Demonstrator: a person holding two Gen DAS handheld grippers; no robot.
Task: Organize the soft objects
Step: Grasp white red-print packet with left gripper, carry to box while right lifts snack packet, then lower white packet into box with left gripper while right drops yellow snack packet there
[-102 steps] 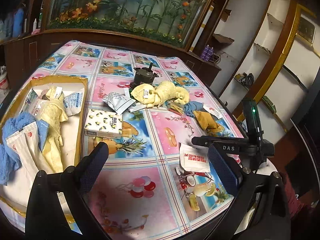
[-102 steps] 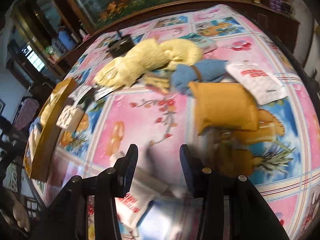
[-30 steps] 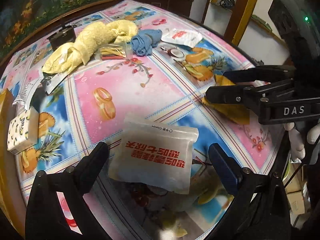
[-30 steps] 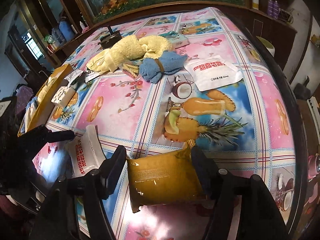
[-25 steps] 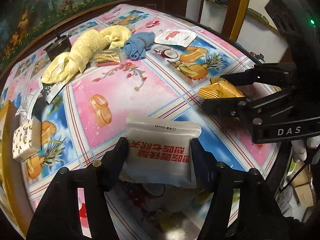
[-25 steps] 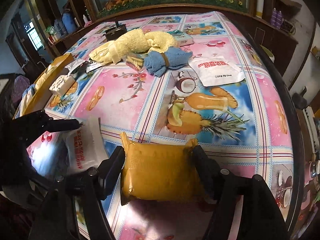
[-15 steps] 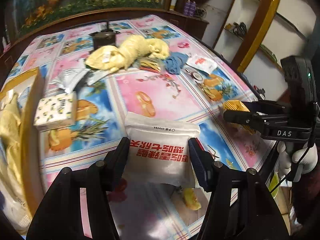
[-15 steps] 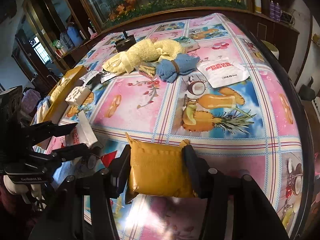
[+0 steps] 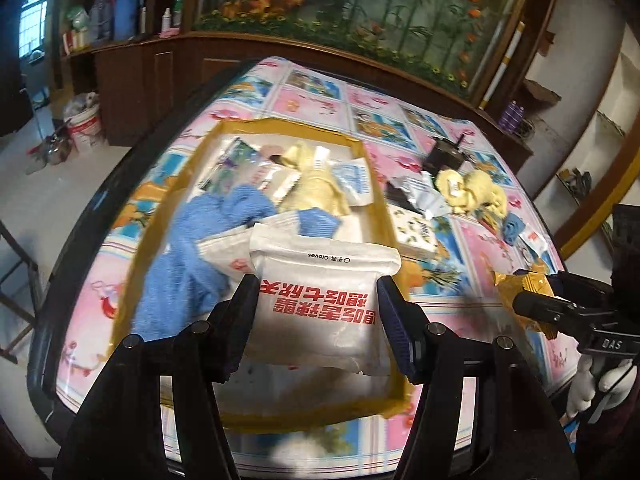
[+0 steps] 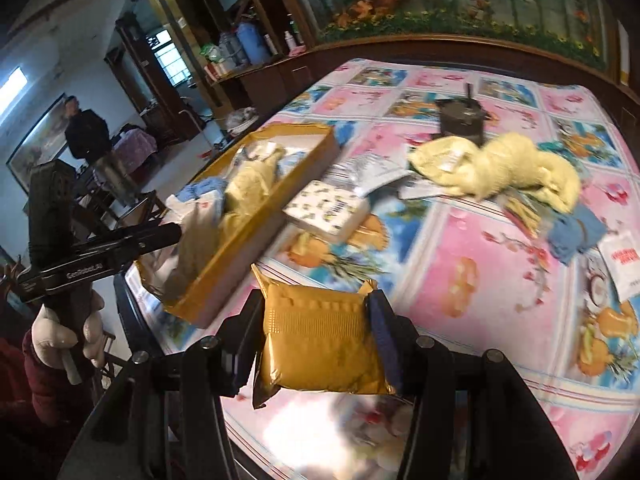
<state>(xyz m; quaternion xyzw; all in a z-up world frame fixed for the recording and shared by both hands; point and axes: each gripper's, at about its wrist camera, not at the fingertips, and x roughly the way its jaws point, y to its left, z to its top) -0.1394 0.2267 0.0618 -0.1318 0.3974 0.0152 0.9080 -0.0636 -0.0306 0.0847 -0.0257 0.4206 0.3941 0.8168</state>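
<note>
- Since the earliest frames, the white glove packet (image 9: 320, 300) has left the tablecloth near the table's front edge and now hangs above the near end of the gold-rimmed tray (image 9: 148, 248); the mustard-yellow pouch (image 10: 320, 344) has likewise come off the cloth.
- White glove packet: clamped between the fingers of the left gripper (image 9: 316, 312), one finger on each side edge, red print facing the camera. It sits over the tray's front portion, above a second white packet (image 9: 224, 252) already lying inside.
- Mustard-yellow pouch: pinched across its width by the right gripper (image 10: 316, 332), held above the tablecloth (image 10: 460, 280), outside the tray and near its front right corner.
- Tray contents: blue towel (image 9: 188, 268) along the left side, pale yellow cloth (image 9: 316, 192) at mid-depth, small sachets toward the rear.
- Still on the cloth: a patterned tissue box (image 10: 328, 212) just beside the tray wall, a yellow towel bundle (image 10: 500, 176), a blue rolled cloth (image 10: 576, 232), another white packet (image 10: 624, 260), and a dark box (image 10: 460, 116) farther back.
- Step in hand, as judged: transport to the tray, with the left load at the drop position and the right load short of it.
- Next move, as judged: lower the left gripper slightly and part its fingers so the packet lands flat inside the rim. Then carry the pouch over the tray wall, clearing the tissue box, and release it into a free area.
</note>
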